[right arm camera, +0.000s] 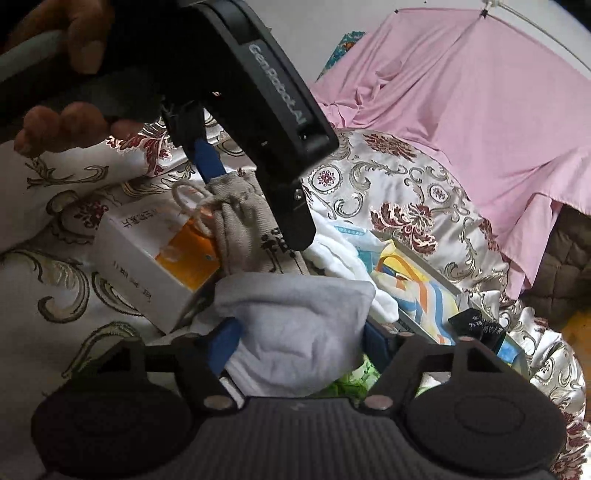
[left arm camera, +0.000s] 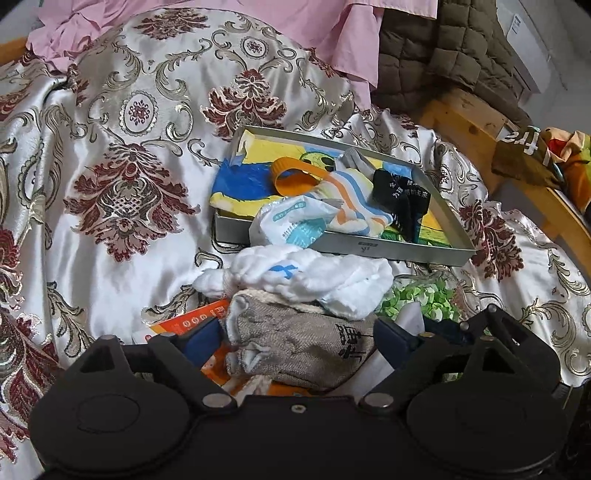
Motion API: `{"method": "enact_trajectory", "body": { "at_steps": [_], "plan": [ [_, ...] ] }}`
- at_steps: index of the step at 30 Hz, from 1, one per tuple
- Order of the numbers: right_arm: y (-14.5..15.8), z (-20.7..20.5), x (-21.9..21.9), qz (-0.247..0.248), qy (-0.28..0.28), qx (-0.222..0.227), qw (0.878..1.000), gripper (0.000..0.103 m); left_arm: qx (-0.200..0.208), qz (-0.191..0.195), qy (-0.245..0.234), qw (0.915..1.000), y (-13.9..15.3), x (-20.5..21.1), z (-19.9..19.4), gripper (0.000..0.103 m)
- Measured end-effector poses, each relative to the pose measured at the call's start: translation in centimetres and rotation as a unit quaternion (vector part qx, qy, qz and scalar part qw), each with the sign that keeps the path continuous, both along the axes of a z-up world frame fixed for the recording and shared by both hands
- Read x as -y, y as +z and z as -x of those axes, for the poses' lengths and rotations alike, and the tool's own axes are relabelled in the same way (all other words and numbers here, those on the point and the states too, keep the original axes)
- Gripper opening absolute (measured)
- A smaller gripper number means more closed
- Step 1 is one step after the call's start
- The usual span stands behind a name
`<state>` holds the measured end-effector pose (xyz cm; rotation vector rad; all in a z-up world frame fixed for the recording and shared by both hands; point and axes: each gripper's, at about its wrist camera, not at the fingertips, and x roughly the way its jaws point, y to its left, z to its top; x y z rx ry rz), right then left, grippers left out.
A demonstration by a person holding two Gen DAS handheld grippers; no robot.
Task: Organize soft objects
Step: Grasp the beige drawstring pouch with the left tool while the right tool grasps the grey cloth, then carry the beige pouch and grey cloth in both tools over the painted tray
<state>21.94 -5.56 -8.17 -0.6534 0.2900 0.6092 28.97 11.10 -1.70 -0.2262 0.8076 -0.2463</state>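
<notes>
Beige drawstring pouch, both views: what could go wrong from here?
1. The left hand-held gripper straddles the beige drawstring pouch, with a white fluffy cloth draped on its far end; lifting may drag that along.
2. The pouch's cord lies over the orange-and-white box and could snag.
3. The two grippers sit close together; they could collide.

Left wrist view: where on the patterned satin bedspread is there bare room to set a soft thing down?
The widest bare patch of the patterned satin bedspread lies left of the shallow grey metal tray, below the pink sheet. It is crowded in front of the tray: white fluffy towel, beige linen drawstring pouch, orange-and-white carton.
</notes>
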Motion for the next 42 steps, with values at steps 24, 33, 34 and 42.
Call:
{"method": "enact_trajectory", "body": {
  "at_steps": [24,33,34,42],
  "plan": [
    [-0.1,0.8,0.4,-0.010,0.016,-0.018,1.000,0.019,-0.026,0.099,0.066,0.9925,-0.3,0.1,-0.8,0.068],
    [0.2,0.8,0.8,-0.022,0.017,-0.028,0.999,0.017,-0.019,0.070,0.070,0.9950,-0.3,0.7,-0.2,0.043],
    [0.3,0.8,0.9,-0.025,0.018,-0.029,0.999,0.017,-0.017,0.068,0.070,0.9951,-0.3,0.7,0.0,0.043],
    [2.6,0.4,3.0,-0.087,0.053,-0.065,0.993,0.017,0.018,0.054,0.044,0.9974,1.7,-0.2,2.4,0.042]
  ]
}}
